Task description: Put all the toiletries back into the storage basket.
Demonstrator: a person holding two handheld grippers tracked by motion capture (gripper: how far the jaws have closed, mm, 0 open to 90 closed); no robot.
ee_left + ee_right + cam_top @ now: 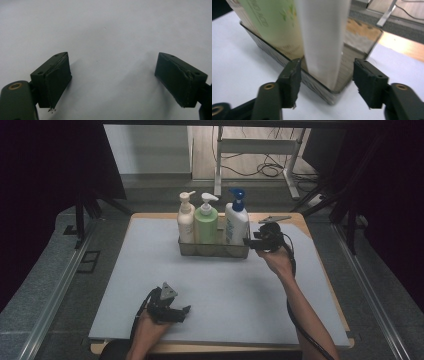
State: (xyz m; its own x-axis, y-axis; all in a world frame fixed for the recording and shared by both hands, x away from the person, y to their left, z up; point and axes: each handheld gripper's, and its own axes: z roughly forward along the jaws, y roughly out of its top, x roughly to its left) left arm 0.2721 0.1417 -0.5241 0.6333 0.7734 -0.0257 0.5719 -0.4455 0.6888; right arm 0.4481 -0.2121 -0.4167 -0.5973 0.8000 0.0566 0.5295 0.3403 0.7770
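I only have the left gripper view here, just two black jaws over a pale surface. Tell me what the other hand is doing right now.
Observer: The right gripper is at the right end of a clear tray at the far side of the table, jaws open, with the tray's corner between them.
Operator: What's in that tray?
Observer: Three pump bottles standing in a row: a cream bottle, a green bottle and a white bottle with a blue pump.
Operator: Which one is nearest the right gripper?
Observer: The white one; in the right gripper view it stands just beyond the open jaws.
Operator: And my left gripper?
Observer: The left gripper is open, near the table's front edge.
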